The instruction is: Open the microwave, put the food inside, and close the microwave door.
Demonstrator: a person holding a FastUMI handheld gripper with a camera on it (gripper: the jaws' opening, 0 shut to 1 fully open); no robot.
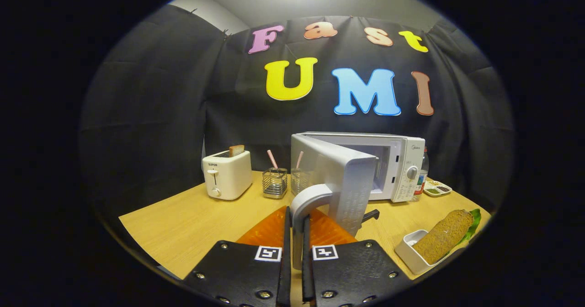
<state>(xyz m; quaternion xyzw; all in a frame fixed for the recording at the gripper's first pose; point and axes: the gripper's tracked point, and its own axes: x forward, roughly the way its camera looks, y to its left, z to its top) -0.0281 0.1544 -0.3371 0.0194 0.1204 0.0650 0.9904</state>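
Tabletop: fingers (296, 252) clamping microwave handle (307, 202).

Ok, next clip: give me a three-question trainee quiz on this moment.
1. True or false: the microwave door is shut.
2. What do the gripper fingers clamp?
3. The sandwich tray sits: A) inside the microwave B) on the table, beside the fingers C) on the toaster

Key: 1 false, it stands swung open; 2 the door handle; 3 B.
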